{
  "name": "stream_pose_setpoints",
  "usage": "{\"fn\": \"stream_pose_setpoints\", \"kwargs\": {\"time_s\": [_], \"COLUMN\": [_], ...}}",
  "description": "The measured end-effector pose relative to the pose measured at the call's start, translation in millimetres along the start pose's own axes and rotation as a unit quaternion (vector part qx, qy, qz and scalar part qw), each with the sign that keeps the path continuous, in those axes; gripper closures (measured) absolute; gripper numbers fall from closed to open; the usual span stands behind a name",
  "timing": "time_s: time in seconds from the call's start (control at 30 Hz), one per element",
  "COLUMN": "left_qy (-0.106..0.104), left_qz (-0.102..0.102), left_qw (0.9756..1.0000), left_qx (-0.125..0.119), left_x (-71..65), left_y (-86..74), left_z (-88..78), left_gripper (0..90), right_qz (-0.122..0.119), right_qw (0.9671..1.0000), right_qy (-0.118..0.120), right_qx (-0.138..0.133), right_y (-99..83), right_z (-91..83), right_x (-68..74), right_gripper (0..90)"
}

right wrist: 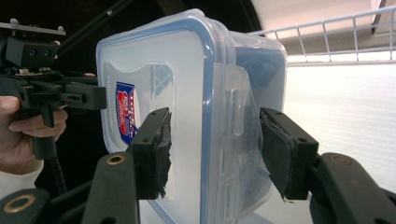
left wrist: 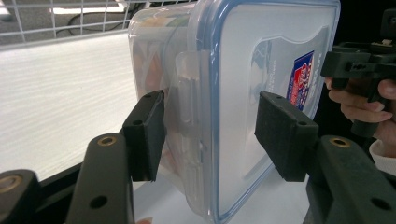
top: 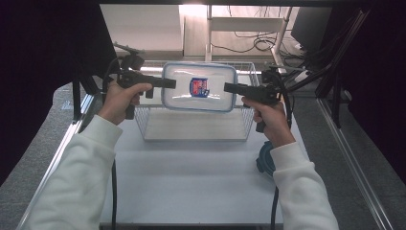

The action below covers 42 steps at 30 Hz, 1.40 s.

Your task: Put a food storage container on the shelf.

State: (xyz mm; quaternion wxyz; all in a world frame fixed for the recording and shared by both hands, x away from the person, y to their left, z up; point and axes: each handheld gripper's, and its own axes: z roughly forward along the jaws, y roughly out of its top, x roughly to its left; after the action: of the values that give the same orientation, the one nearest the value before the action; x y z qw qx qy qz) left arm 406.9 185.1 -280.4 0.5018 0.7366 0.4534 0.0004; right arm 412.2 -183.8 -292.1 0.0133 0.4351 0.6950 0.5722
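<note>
The left gripper (top: 170,83) clamps 1 end of the lidded plastic box (top: 199,87); the right gripper (top: 229,87) clamps the opposite end, probably to keep it level. The box hangs above the wire basket (top: 143,125), with orange-and-white contents showing through its wall.

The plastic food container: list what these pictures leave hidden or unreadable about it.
- Contents: in the left gripper view, the container's cloudy wall blurs orange and pale shapes inside.
- Label: too small to read in the high view; in the right gripper view a finger covers part of it.
- Underside: faces away in the high view.
- Blue object: largely hidden by the right sleeve.
</note>
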Motion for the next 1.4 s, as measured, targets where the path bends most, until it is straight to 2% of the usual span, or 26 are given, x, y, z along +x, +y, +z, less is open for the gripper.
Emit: {"fn": "stream_pose_setpoints", "kwargs": {"time_s": [0.17, 0.3, 0.53, 0.6, 0.77, 0.83, 0.97, 1.07, 1.2, 1.3, 1.4], "left_qy": [-0.011, -0.014, -0.015, -0.016, -0.011, -0.012, -0.010, -0.017, -0.028, -0.030, -0.031], "left_qz": [-0.011, -0.016, -0.022, -0.033, -0.050, -0.072, -0.089, -0.101, -0.113, -0.119, -0.130], "left_qw": [0.9998, 0.9997, 0.9995, 0.9993, 0.9987, 0.9972, 0.9957, 0.9944, 0.9930, 0.9922, 0.9905], "left_qx": [-0.015, -0.016, -0.015, -0.008, 0.001, -0.015, -0.025, -0.025, -0.023, -0.021, -0.030], "left_x": [2.6, 5.3, 18.7, 29.5, 40.8, 42.6, 46.4, 53.5, 57.9, 59.7, 61.2], "left_y": [1.4, 9.1, 17.4, 16.0, 11.6, 10.8, 12.7, 13.5, 13.0, 11.9, 9.8], "left_z": [-2.8, -4.5, 1.9, 8.9, 17.3, 20.4, 27.6, 31.1, 34.8, 38.0, 40.7], "left_gripper": [43.7, 43.7, 43.9, 43.9, 43.6, 44.0, 43.9, 43.2, 41.7, 38.7, 37.8], "right_qz": [-0.012, -0.017, -0.007, 0.002, 0.015, 0.025, 0.060, 0.062, 0.087, 0.098, 0.114], "right_qw": [0.9999, 0.9997, 0.9998, 0.9996, 0.9993, 0.9989, 0.9974, 0.9963, 0.9941, 0.9926, 0.9909], "right_qy": [-0.010, -0.015, -0.018, -0.019, -0.017, -0.019, -0.022, -0.039, -0.050, -0.055, -0.053], "right_qx": [0.000, 0.001, 0.007, 0.019, 0.031, 0.034, 0.034, 0.045, 0.042, 0.046, 0.048], "right_y": [12.1, 23.9, 37.9, 38.0, 33.7, 32.5, 32.3, 35.0, 34.5, 33.7, 33.1], "right_z": [-2.1, -1.0, 9.1, 19.6, 33.7, 39.1, 48.6, 52.5, 56.2, 58.7, 58.9], "right_x": [8.2, 11.9, 6.1, -3.1, -15.8, -21.4, -35.4, -33.1, -35.0, -36.0, -38.5], "right_gripper": [45.5, 45.6, 45.5, 45.5, 45.1, 43.4, 40.9, 38.3, 36.3, 34.9, 34.8]}}
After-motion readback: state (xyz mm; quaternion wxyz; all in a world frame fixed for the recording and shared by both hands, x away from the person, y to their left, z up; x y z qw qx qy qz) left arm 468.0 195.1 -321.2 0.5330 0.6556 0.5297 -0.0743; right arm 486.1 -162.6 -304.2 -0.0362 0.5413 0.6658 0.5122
